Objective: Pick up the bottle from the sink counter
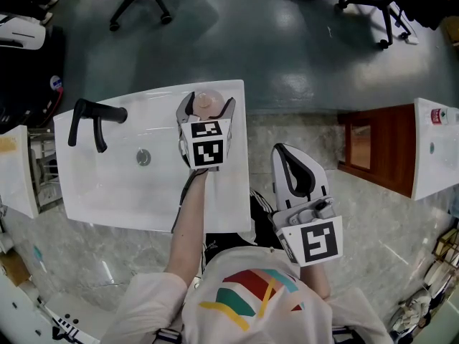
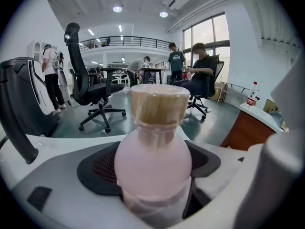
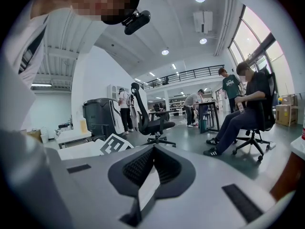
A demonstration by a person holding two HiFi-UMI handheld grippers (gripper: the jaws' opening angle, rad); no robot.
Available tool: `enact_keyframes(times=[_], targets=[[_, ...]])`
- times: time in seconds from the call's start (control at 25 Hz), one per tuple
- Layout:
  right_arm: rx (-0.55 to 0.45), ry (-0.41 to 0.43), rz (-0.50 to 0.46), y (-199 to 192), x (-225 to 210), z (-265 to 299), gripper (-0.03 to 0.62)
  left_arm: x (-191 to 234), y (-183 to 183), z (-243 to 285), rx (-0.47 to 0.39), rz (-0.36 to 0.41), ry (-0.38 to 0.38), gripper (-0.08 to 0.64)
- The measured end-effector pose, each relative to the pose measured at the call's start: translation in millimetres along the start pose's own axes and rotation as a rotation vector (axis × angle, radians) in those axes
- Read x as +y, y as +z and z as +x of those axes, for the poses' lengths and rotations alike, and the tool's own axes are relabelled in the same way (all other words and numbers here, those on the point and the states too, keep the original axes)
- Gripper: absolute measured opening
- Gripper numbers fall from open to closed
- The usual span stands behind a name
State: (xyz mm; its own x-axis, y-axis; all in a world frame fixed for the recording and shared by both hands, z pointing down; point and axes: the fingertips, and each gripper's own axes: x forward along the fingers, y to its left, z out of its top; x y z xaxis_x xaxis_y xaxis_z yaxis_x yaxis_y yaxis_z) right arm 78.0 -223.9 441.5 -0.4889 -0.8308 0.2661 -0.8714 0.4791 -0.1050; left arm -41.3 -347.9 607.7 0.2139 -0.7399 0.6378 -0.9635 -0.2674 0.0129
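Bottle of pale pink plastic with a tan cap [image 2: 153,156] sits upright between the left tongs [image 1: 208,106], which are clamped on its body at the far right corner of the white sink bench [image 1: 233,192]. The right tongs [image 3: 151,168] are pressed together, empty, just beside the bench.

- I see the faucet [image 1: 93,117] at the left end of the sink counter [image 1: 107,185], with the drain [image 1: 143,157] just to its right in the basin.
- The bottle [image 2: 152,151] is at the counter's far right corner, between the jaws of the left gripper [image 1: 208,102].
- The right gripper [image 1: 285,153] is off the counter, to its right and nearer me.
- A cabinet [image 1: 376,149] stands further right.
- Office chairs [image 1: 140,2] stand beyond the sink.
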Motion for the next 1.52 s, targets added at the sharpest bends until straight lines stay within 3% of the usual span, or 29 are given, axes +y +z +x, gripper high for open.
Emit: enact_keyframes(times=[0.36,0.92,1.16,1.52], targets=[[-0.01,0.014,-0.007,4.1,4.7,-0.6,0.012,1.5,-1.5,-1.1,-0.008,-0.016,0.005,0.407],[-0.047,0.056,-0.058,28.2,21.9,0.7,0.012,11.1,20.9,-44.3,-0.106,-0.049,0.037,0.407],[-0.104,0.104,-0.093,61.5,40.4,3.0,0.012,25.2,61.1,-93.9,-0.19,-0.052,0.079,0.407],[-0.234,0.261,-0.147,126.5,98.1,5.7,0.012,67.8,105.7,-213.2,-0.327,-0.073,0.225,0.407]])
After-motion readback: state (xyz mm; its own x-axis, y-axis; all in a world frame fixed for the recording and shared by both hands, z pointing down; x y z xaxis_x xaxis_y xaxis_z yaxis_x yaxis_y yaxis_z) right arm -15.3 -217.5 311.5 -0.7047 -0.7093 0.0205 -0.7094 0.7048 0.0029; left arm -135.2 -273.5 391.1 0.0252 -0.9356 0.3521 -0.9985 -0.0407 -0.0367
